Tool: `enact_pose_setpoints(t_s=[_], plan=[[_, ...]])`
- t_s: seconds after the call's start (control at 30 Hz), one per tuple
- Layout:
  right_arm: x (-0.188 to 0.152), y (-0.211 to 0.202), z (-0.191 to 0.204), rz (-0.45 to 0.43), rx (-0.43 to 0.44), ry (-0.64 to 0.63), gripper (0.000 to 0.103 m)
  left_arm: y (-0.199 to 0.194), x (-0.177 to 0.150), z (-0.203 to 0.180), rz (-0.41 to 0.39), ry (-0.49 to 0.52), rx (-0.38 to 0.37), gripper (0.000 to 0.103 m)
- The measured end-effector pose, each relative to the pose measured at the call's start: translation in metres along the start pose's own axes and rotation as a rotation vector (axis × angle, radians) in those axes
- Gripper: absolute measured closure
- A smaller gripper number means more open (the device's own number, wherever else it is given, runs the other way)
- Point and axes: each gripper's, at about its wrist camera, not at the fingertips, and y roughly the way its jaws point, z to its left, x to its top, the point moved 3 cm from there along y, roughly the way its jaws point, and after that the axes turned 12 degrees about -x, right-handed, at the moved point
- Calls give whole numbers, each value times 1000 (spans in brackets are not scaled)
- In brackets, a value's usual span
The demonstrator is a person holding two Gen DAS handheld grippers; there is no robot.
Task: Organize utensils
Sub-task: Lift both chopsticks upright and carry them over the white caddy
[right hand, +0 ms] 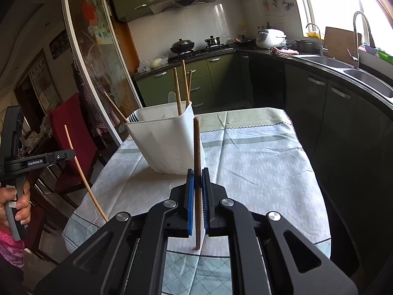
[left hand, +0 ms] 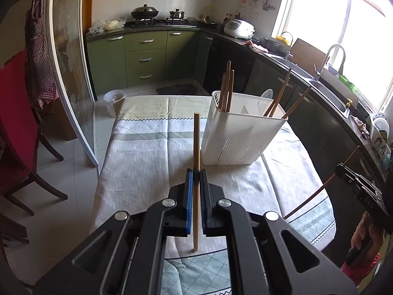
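My left gripper (left hand: 196, 175) is shut on a light wooden chopstick (left hand: 196, 142) that stands upright between its blue pads, above the table and just left of the white utensil holder (left hand: 235, 137). That holder contains several chopsticks (left hand: 227, 86) and a white spoon (left hand: 266, 97). My right gripper (right hand: 198, 175) is shut on a darker brown chopstick (right hand: 197, 147), also upright, in front of the white holder (right hand: 167, 142). In the right wrist view the left gripper (right hand: 68, 154) appears at the left with its chopstick (right hand: 83, 174) slanting. The right gripper's body (left hand: 356, 184) shows at the left view's right edge.
The table carries a pale patterned cloth (left hand: 147, 152). A red chair (left hand: 14, 127) and a glass sliding door (left hand: 71, 78) stand to the left. Dark counters with a sink (left hand: 326, 91) run along the right, and a white bin (left hand: 113, 99) sits beyond the table.
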Motion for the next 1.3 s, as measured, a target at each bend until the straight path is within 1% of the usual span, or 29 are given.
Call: enact_pose_setpoints(t_s=[0.17, 0.43, 0.6, 0.9, 1.07, 1.3], plan=[[-4, -1, -3, -8, -9, 4, 96, 0, -1, -6, 0, 29, 13, 98], [-5, -2, -2, -10, -4, 2, 96, -2, -2, -12, 2, 43, 8, 98], [-4, -1, -2, -10, -3, 1, 96, -6, 0, -15, -12, 60, 18, 98], [2, 0, 10, -8, 6, -34, 96, -11, 4, -19, -20, 76, 15, 98], [11, -2, 18, -22, 16, -55, 96, -18, 10, -24, -31, 92, 9, 98], [44, -23, 34, -77, 58, -101, 96, -33, 28, -40, -45, 123, -21, 98]])
